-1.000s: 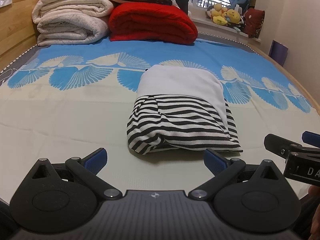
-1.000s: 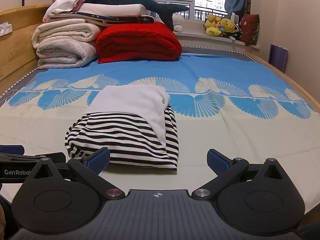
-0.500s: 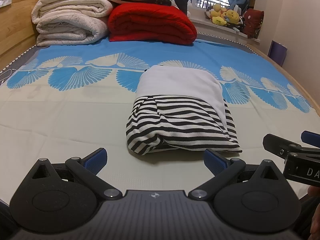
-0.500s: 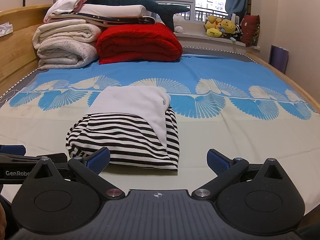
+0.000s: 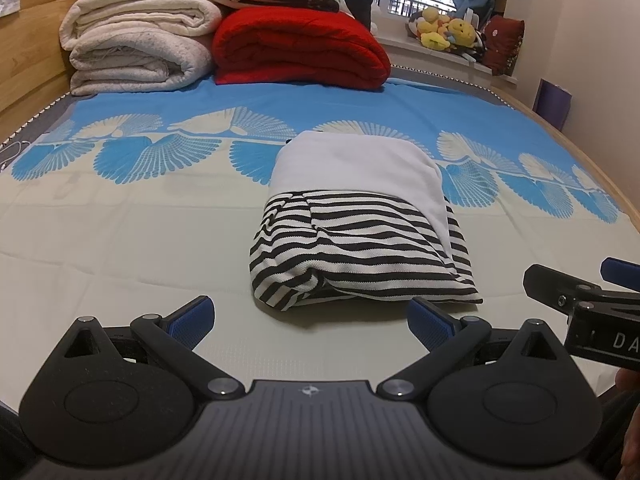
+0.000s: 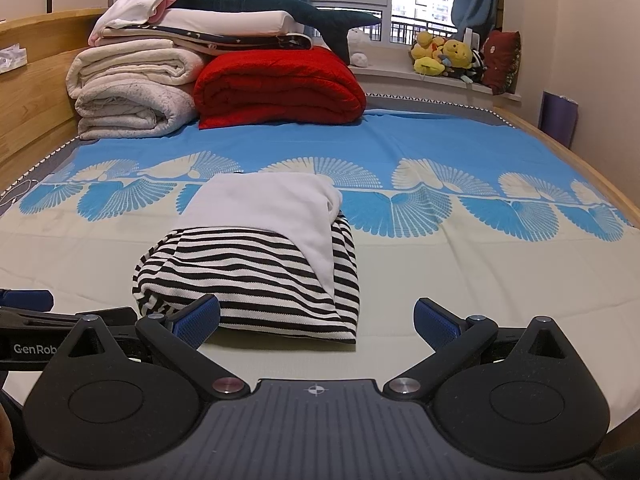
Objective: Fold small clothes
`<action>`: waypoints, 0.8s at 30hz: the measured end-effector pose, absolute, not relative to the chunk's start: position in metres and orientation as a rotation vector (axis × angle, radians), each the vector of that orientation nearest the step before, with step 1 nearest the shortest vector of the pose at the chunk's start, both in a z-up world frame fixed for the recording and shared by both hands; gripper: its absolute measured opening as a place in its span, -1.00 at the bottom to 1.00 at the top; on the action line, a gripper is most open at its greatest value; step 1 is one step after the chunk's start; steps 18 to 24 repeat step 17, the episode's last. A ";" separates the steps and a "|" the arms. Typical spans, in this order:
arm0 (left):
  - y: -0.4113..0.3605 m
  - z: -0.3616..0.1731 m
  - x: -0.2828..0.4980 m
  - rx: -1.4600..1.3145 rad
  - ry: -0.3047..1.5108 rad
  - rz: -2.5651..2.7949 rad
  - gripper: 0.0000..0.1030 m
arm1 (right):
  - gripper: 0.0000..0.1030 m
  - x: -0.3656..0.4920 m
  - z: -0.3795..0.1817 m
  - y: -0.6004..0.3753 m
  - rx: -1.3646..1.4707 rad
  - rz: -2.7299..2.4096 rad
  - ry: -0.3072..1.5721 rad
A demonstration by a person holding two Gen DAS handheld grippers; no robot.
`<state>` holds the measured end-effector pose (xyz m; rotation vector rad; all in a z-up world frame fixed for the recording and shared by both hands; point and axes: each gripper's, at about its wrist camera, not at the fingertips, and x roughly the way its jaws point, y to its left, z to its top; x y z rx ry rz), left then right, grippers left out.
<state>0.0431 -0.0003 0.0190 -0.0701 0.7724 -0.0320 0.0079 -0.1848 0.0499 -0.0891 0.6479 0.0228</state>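
Bed (image 5: 120, 240) surface carries folded garment (image 5: 360, 240), striped with white panel, at 12 o'clock of left gripper (image 5: 310, 318), 11 o'clock of right gripper (image 6: 316, 318). Both grippers: fingers spread, holding nothing. Blankets (image 6: 272, 88) stacked at 11 o'clock, far end.

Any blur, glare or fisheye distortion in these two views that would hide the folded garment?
Left wrist: garment sharp, stripes crisp; soft shadow at its near edge; bed edges bow, corners vignetted. Right wrist: garment equally sharp; window bright but not flaring; right gripper open, left gripper open too, neither covering the fabric.
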 end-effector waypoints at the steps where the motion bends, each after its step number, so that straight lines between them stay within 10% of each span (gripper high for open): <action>1: 0.000 0.019 0.043 -0.069 0.773 -0.035 0.99 | 0.98 0.008 0.050 -0.185 -0.089 0.023 0.648; 24: 0.006 0.018 0.043 -0.065 0.769 -0.047 0.99 | 0.98 0.008 0.049 -0.184 -0.089 0.021 0.647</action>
